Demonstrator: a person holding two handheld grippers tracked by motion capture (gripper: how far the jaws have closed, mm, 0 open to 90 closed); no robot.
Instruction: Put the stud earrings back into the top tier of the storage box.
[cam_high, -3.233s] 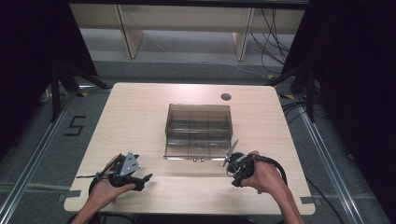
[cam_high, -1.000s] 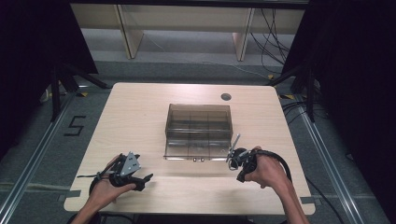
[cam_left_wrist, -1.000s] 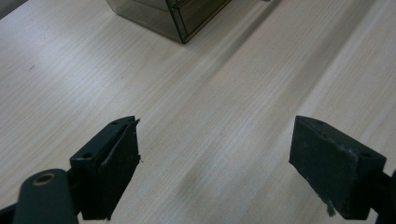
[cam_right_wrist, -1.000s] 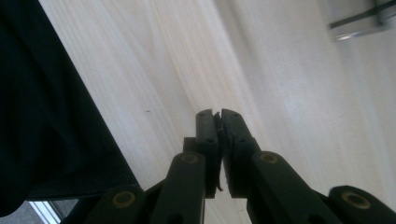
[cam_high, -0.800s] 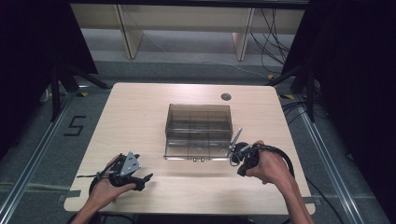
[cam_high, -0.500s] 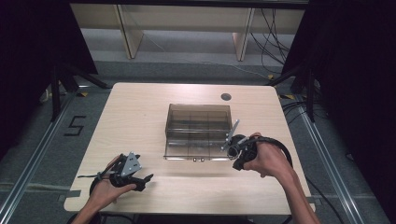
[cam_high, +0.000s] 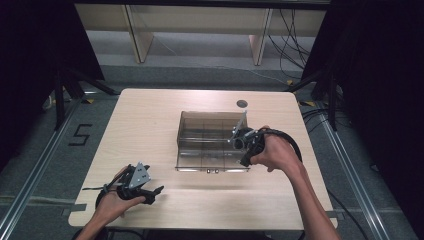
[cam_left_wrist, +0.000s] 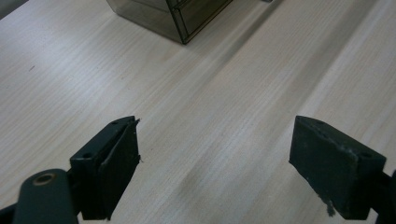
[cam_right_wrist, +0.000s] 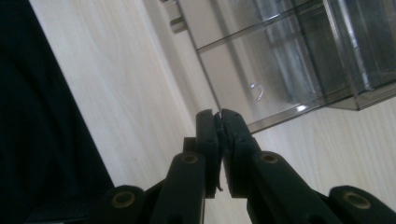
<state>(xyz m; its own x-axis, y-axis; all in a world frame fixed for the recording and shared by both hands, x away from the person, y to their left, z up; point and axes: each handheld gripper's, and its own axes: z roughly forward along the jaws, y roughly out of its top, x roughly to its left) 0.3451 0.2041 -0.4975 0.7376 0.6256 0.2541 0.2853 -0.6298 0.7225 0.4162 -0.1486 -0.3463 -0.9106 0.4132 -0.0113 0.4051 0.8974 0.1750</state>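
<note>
Your right hand is raised at the 3 o'clock side of the smoky clear drawer box, wrist cocked, the right gripper aimed at its wall. Your left hand rests low at 7 o'clock with the left gripper. The box sits mid-tabletop on pale wood; grey floor and dark curtains surround it. Right fingers are pressed together, holding nothing; left fingers stand wide apart over bare wood.

The smoky transparent plastic drawer box is cut off by the top edge in the left gripper view. In the high view its contents are too small to tell.
</note>
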